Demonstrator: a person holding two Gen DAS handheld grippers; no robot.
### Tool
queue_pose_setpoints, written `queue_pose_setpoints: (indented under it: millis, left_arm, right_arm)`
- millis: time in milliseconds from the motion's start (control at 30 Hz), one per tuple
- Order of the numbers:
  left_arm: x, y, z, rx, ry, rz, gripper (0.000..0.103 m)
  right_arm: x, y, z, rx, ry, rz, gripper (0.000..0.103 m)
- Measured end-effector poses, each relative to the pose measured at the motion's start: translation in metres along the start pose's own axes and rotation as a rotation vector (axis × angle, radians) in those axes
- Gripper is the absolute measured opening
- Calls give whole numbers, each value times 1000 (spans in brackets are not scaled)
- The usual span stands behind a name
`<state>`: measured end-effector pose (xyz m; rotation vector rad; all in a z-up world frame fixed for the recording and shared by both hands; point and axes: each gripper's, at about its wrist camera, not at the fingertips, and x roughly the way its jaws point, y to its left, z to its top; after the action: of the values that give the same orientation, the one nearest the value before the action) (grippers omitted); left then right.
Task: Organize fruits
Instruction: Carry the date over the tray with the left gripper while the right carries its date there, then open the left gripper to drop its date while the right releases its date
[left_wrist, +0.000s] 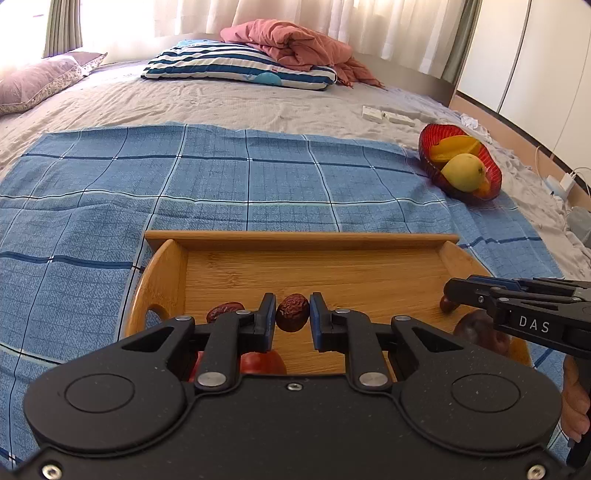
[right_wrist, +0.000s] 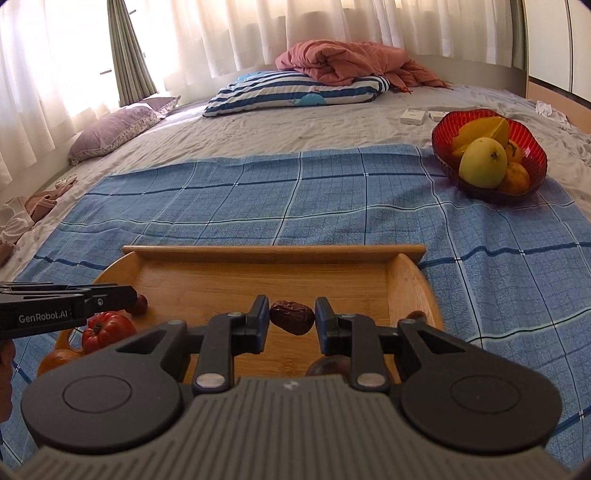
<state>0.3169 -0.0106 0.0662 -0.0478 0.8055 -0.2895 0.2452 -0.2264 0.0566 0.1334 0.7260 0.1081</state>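
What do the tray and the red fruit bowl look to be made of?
Tray: looks like bamboo or light wood with a smooth, faintly glossy finish; fine straight grain shows. Red bowl: probably glass or clear plastic; it is translucent and ribbed, with light glowing through its wall.

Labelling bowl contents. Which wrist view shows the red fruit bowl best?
Right wrist view: the red bowl sits larger and is seen more from above, so the yellow-green fruit and the orange ones beside it show. In the left wrist view the bowl is smaller, near the edge, its contents overlapping.
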Motion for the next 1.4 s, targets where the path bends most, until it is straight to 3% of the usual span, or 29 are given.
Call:
queue_pose_setpoints:
  millis: [433,1133,1333,1400]
  left_arm:
    - [29,-3,-4,33,40,35,18]
    - [42,-6,-9,66,46,62,19]
    - [41,-8,-10,79,41,71,19]
    - [41,-8,-10,77,40,73,19]
  right_arm:
    - [34,5,-5,-43,64,-38,31]
    - [42,8,-9,-77,84,-54,33]
    - [42,9,-9,-77,83,-53,36]
    - [42,8,-10,-76,82,-51,43]
